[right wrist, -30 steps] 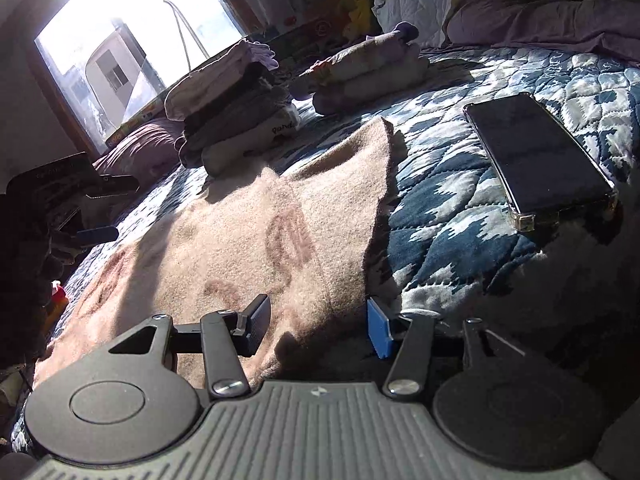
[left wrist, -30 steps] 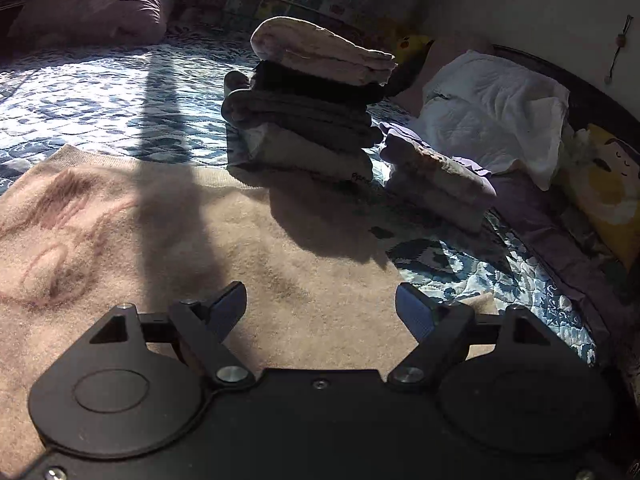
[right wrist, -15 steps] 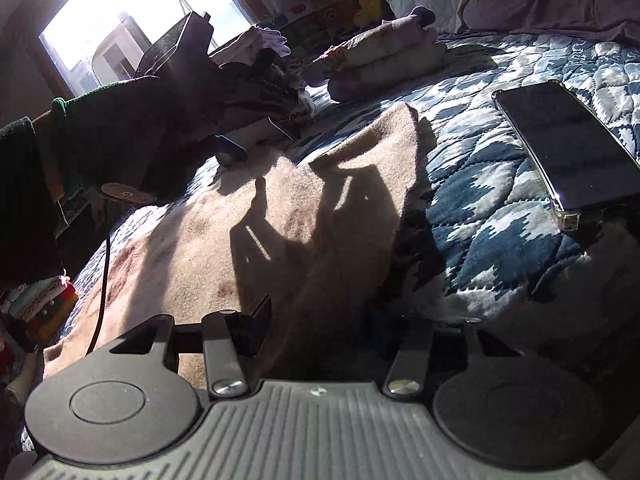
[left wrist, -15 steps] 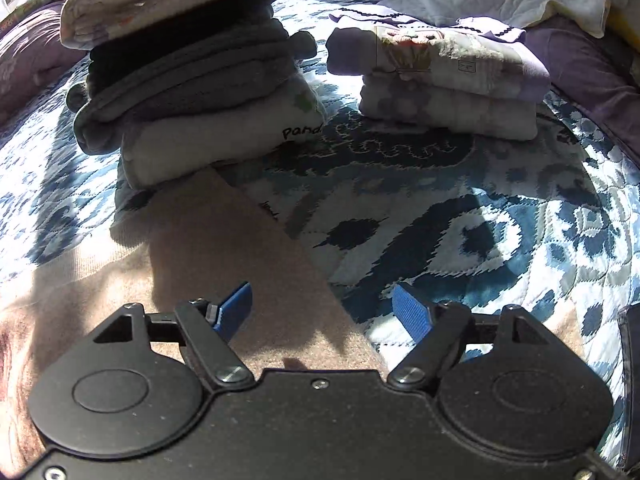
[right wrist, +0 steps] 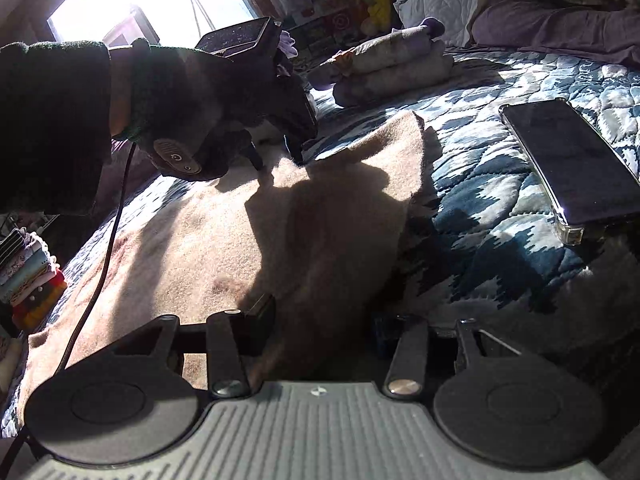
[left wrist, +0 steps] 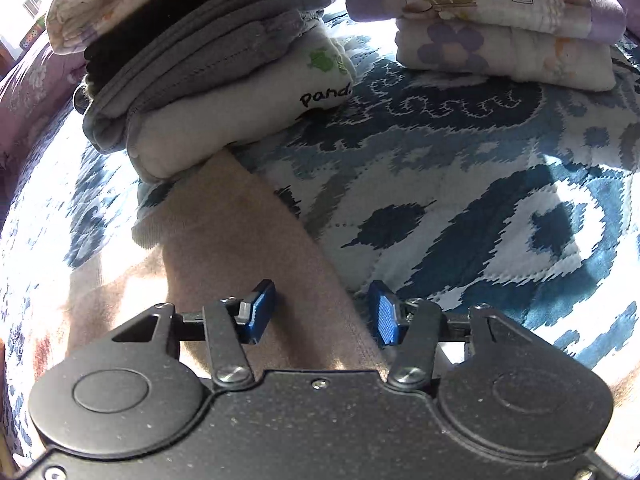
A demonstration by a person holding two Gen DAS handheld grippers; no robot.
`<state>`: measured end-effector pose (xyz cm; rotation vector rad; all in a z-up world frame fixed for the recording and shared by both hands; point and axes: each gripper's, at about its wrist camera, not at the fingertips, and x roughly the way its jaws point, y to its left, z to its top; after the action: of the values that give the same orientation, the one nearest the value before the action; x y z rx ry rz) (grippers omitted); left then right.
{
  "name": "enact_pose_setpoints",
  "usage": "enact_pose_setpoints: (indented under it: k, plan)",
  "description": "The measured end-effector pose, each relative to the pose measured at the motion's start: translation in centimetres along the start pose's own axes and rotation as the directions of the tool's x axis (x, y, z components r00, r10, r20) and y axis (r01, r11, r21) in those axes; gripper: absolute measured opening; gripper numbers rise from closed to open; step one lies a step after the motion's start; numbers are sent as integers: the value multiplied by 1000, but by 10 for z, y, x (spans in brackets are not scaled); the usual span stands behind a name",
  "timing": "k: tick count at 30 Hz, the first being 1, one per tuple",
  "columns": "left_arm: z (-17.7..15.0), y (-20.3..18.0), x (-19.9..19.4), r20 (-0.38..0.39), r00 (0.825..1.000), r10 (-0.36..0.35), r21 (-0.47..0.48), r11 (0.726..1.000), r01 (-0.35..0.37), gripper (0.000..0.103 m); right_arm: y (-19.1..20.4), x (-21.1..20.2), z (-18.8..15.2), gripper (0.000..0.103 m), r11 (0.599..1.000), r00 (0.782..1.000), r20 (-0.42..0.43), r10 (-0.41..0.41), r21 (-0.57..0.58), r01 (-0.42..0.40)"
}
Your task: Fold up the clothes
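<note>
The right gripper point(right wrist: 320, 320) sits low over the near hem of the tan garment point(right wrist: 248, 240), jaws spread, cloth between them but not pinched. The garment lies flat on the blue patterned quilt point(right wrist: 480, 184), its long axis running away toward the folded stack point(left wrist: 192, 64). At its far corner the left gripper point(left wrist: 322, 312) straddles the right edge, jaws spread. A phone point(right wrist: 572, 168) lies on bare quilt to the right; a second folded pile point(left wrist: 500, 28) sits beyond, apart.
</note>
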<state>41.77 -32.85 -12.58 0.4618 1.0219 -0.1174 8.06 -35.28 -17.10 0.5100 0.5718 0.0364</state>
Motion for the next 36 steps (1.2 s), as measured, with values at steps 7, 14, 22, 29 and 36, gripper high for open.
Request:
enact_pose_setpoints:
  k: [7, 14, 22, 29, 36]
  plan:
    - [-5, 20, -15, 42, 998, -48, 2, 999, 48, 7, 2, -8, -1, 22, 999, 999, 49, 21, -43, -19]
    - [-26, 87, -51, 169, 969, -182, -90, 976, 199, 7, 40, -32, -9, 20, 961, 982, 184, 45, -277, 8]
    - [-60, 160, -62, 268, 934, -236, -161, 945, 285, 7, 100, -34, -31, 20, 839, 967, 192, 167, -543, -37]
    - [-90, 207, -49, 325, 909, -262, -195, 922, 336, 7, 138, -21, -50, 20, 755, 967, 112, 227, -647, -102]
    - [-112, 230, -25, 358, 890, -284, -204, 906, 371, 7, 161, -10, -63, 20, 712, 966, 41, 256, -683, -159]
